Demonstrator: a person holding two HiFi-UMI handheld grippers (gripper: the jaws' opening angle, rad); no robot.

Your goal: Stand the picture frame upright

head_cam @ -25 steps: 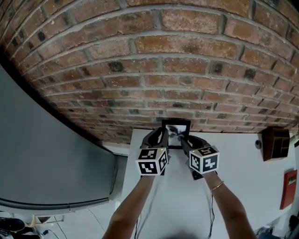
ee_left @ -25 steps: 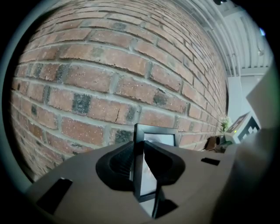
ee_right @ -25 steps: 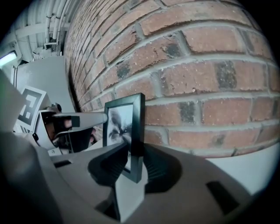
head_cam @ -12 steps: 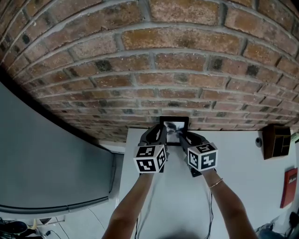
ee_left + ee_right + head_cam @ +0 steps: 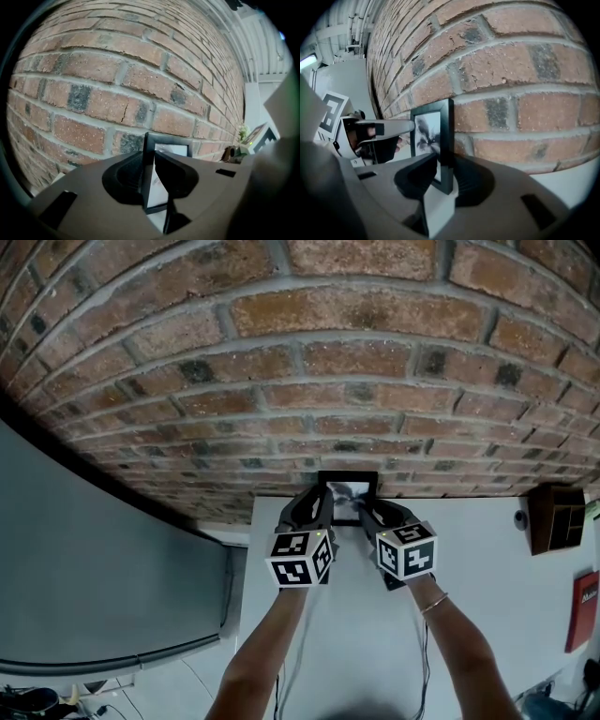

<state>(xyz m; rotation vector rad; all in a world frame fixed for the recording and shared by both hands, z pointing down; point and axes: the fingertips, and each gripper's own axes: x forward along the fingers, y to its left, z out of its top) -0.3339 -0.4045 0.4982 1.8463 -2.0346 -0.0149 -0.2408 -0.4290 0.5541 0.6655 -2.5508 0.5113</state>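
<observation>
A black picture frame (image 5: 348, 489) with a grey-and-white print stands upright on the white table (image 5: 469, 559), right in front of the brick wall (image 5: 309, 362). My left gripper (image 5: 320, 508) has the frame's left edge (image 5: 149, 154) between its jaws. The pads still touch it while the jaws are opening slightly. My right gripper (image 5: 367, 510) is shut on the frame's right edge (image 5: 446, 140). The right gripper view shows the print (image 5: 427, 130) and the left gripper (image 5: 370, 133) beyond it.
A brown wooden box (image 5: 551, 517) and a red object (image 5: 582, 600) lie at the table's right side. A grey panel (image 5: 84, 568) stands to the left of the table. A thin cable (image 5: 419, 662) runs under my right arm.
The frame and both grippers sit a little higher in the head view, nearer the wall. Both grippers stay on the frame's edges.
</observation>
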